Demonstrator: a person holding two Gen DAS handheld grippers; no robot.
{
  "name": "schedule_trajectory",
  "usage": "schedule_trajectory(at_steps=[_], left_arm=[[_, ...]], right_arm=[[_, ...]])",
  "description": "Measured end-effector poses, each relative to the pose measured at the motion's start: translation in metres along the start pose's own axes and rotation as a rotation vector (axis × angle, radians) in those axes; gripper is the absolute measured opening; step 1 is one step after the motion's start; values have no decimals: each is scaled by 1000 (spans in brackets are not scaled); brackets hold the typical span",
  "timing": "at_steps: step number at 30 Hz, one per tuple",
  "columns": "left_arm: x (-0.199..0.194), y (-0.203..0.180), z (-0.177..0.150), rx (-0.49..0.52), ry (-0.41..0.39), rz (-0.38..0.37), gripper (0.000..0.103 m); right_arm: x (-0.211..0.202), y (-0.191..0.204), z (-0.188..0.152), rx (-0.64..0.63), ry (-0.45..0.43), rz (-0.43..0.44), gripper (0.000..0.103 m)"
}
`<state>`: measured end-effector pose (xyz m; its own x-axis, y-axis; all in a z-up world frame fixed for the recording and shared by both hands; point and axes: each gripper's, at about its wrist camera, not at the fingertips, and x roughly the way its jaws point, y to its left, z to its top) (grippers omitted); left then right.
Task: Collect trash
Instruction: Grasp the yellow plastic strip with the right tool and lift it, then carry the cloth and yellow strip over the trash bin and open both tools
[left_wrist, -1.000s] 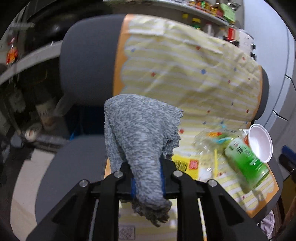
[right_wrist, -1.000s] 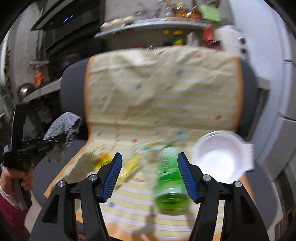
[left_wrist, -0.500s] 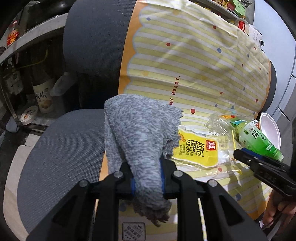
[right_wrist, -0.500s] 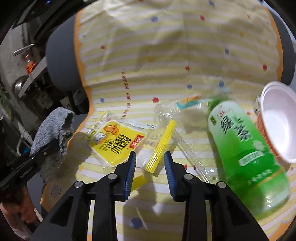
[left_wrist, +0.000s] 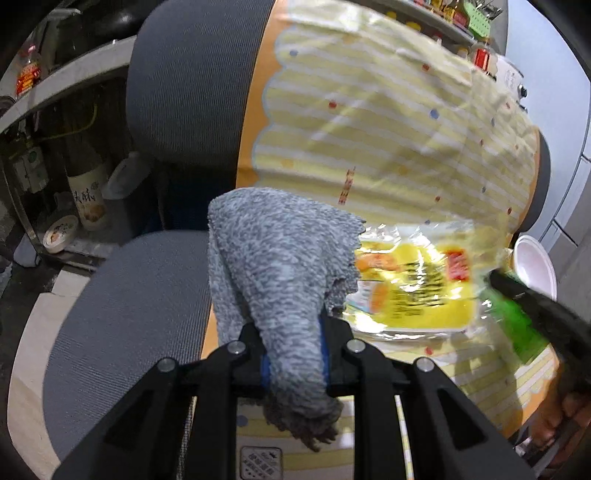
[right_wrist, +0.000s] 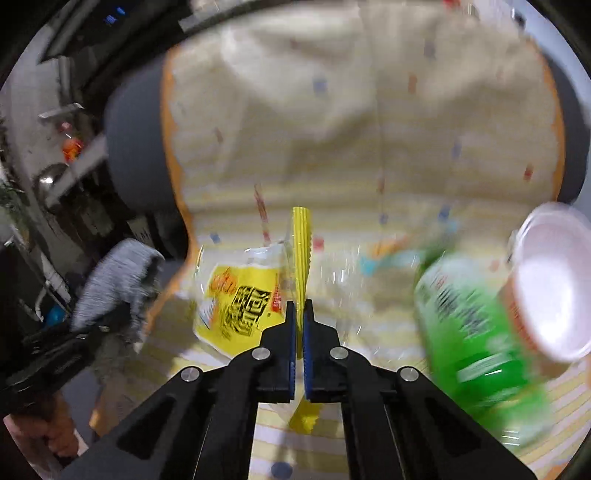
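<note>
My right gripper (right_wrist: 299, 314) is shut on the yellow serrated edge of a clear and yellow snack wrapper (right_wrist: 240, 299), lifted above the yellow striped cover (right_wrist: 332, 147) on the chair. The wrapper also shows in the left wrist view (left_wrist: 410, 288), hanging in the air. My left gripper (left_wrist: 295, 339) is shut on a grey knitted cloth (left_wrist: 280, 266), held left of the wrapper. A green bottle (right_wrist: 469, 332) and a white foam cup (right_wrist: 554, 280) lie on the seat at the right. Clear plastic film (right_wrist: 354, 273) lies beside the bottle.
The grey mesh chair (left_wrist: 140, 295) has bare seat at the left. A shelf with a bottle (left_wrist: 86, 192) and a small tin (left_wrist: 61, 232) stands left of the chair. A grey cabinet (left_wrist: 576, 206) is at the right.
My right gripper has closed on the wrapper's yellow edge and lifted the wrapper off the seat. The left gripper still holds the cloth and has shifted slightly.
</note>
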<state>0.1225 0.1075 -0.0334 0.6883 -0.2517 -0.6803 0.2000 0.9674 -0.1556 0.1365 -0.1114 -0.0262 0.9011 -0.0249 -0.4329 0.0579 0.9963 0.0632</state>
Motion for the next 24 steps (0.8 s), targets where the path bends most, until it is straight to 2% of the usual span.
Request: schedule_trajectory(at_steps=[2, 6, 10, 18, 24], left_arm=[[-9, -7, 6, 9, -21, -1, 17], [-34, -36, 19, 45, -74, -30, 17], [-53, -74, 25, 91, -103, -78, 17], [-86, -165, 18, 197, -145, -217, 17], [-101, -232, 2, 276, -146, -265, 17]], right_arm=[[-38, -4, 13, -23, -93, -17, 3], [-98, -22, 29, -43, -206, -105, 3], [-138, -50, 31, -24, -257, -167, 3], [-215, -102, 5, 24, -328, -271, 3], [-274, -143, -20, 67, -362, -422, 3]])
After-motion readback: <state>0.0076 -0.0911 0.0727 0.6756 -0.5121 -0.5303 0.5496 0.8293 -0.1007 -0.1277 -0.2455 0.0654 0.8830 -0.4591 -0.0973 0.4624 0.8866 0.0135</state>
